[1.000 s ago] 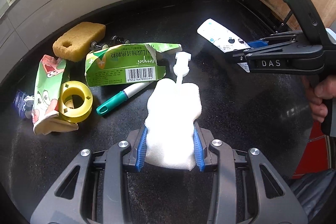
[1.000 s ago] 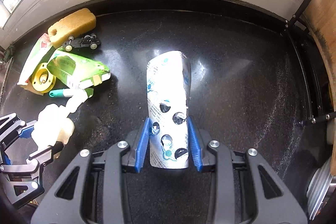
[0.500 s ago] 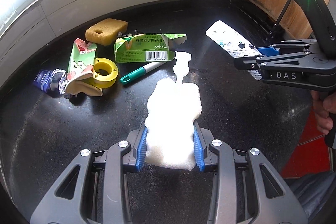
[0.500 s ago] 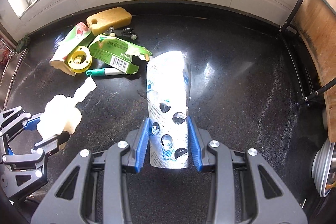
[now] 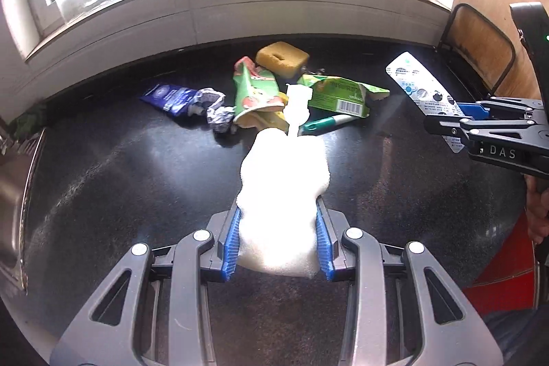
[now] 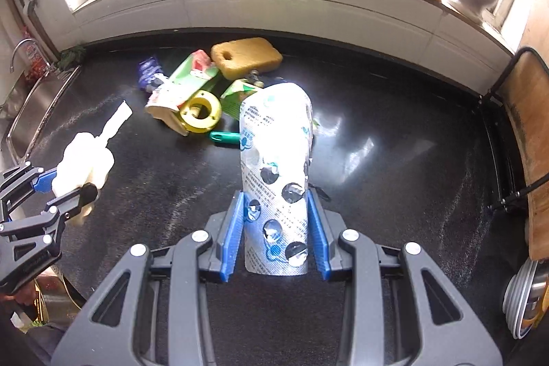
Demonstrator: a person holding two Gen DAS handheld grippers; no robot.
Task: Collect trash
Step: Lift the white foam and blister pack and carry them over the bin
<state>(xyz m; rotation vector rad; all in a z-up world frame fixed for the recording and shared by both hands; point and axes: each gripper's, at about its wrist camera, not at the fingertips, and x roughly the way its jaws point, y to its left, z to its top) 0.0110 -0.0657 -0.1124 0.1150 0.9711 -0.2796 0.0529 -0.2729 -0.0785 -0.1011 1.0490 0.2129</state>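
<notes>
Left wrist: foam scrap (image 5: 281,194) gripped.

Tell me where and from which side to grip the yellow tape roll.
Grip the yellow tape roll across its rim, coming down from above: it lies nearly flat with its hole facing up, leaning on the green snack pouch. One finger could drop into the hole, the other outside on the free side toward the camera.

Sponge (image 5: 282,59) behind carton (image 5: 338,93), pen (image 5: 327,122) in front, foil wrapper (image 5: 185,100) at left, all on counter (image 5: 137,180).
</notes>
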